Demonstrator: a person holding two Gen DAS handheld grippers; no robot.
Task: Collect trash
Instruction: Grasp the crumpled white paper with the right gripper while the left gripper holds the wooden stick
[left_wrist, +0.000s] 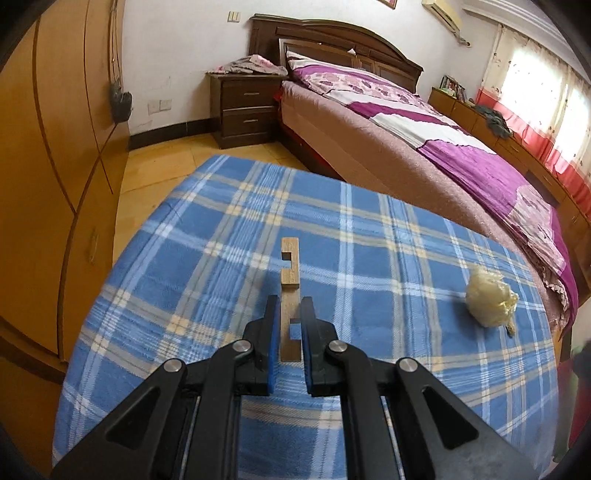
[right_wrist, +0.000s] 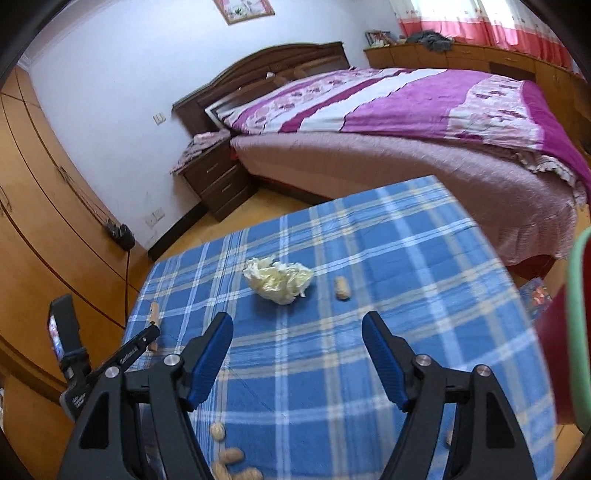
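Tissue wad (right_wrist: 279, 281) beside peanut (right_wrist: 342, 288), unobstructed.

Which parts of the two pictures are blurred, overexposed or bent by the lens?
Left wrist view: the window is blown out white, the wardrobe bows strongly, and the crumpled tissue is slightly soft. Right wrist view: the bed curves, and the red and green object at the edge is blurred.

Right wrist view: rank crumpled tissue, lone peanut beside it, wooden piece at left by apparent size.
1. Crumpled tissue, clearly largest.
2./3. Lone peanut and wooden piece: unsure; the left gripper hides part of the wooden piece.
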